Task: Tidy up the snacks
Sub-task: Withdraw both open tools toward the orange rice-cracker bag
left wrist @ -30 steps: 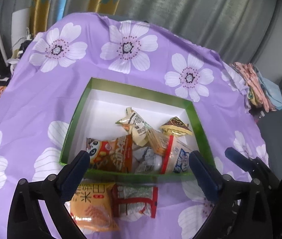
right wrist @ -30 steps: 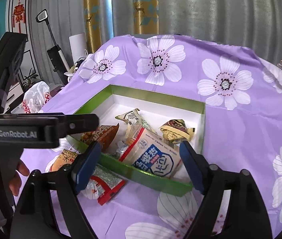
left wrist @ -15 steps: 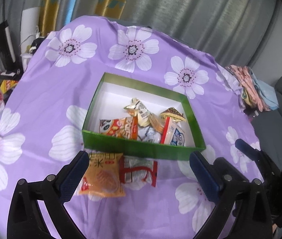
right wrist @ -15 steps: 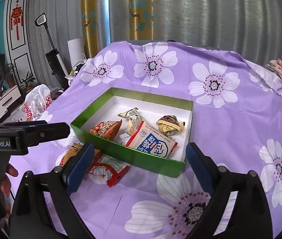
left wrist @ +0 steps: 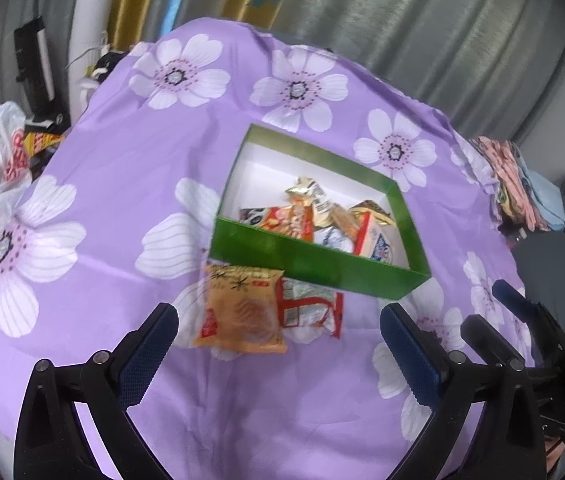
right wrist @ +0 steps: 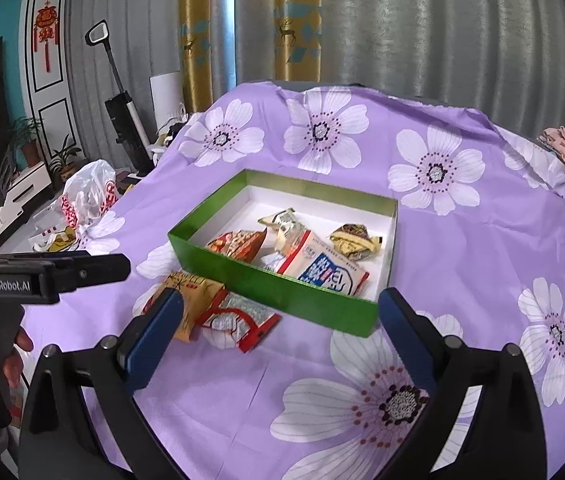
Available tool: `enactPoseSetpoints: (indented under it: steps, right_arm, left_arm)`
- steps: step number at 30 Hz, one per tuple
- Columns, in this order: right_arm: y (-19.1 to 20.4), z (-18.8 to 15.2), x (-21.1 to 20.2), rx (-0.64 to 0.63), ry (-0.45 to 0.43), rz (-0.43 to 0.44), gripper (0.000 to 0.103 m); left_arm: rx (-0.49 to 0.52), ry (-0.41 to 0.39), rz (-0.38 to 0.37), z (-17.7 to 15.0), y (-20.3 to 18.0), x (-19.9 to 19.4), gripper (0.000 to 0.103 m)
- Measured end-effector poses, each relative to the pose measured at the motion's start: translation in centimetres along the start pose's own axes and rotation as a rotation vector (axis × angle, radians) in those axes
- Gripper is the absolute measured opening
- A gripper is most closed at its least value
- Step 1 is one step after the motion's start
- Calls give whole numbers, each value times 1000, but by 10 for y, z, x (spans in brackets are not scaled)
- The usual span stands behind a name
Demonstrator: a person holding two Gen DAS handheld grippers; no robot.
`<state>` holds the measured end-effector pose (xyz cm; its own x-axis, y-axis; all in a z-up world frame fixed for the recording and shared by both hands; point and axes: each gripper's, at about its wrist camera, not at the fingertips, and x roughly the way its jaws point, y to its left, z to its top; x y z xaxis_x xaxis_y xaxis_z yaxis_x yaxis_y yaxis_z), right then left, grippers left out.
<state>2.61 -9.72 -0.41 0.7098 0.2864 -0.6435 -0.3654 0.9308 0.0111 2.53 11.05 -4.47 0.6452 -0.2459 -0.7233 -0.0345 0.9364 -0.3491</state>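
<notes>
Snacks are what must be tidied here, and two of them are left out on the purple flowered table (right wrist: pixel 462 280), just in front of the green box (right wrist: pixel 282 286). Nearest are the tongs: the left tongs (left wrist: pixel 278 354) are spread wide with nothing between them, and the right tongs (right wrist: pixel 280 330) are opening too, also with nothing held. Both are kept above the cloth, a little back from the loose packs. The orange snack pack (left wrist: pixel 240 312) is laid flat, with its long side running away from the tongs toward the box wall, which its far end touches or nearly touches. The red and white snack pack (left wrist: pixel 308 308) is laid just beside it on the right, a bit crumpled, with its long side running across instead. Both packs are judged to be light, soft and puffy, with thin, slippery wrapping. What is inside could be crushed, so a gentle squeeze is called for. A good place to hold is thought to be across the short width, near the middle or at a flat sealed edge. Farther off, inside the box, several more packs are piled toward the near right side, with the blue and white pack (right wrist: pixel 328 274) leaning on the others. The far left part of the box is bare and white.
</notes>
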Motion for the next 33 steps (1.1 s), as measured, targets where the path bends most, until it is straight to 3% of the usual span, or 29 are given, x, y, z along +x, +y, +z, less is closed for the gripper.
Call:
enactPoseSetpoints:
  steps: [7, 20, 25, 33]
  right_arm:
    - [3, -15, 12, 23, 51, 44, 99]
    - [36, -57, 63, 29, 192, 232, 97]
    - [54, -66, 88, 8, 246, 318, 84]
    - [67, -61, 122, 5, 280, 382, 64]
  left_arm:
    - [-34, 34, 10, -11, 19, 11, 101]
    - [-15, 87, 28, -33, 44, 45, 101]
    - [-17, 100, -13, -34, 50, 55, 101]
    - [-29, 107, -24, -27, 58, 71, 101]
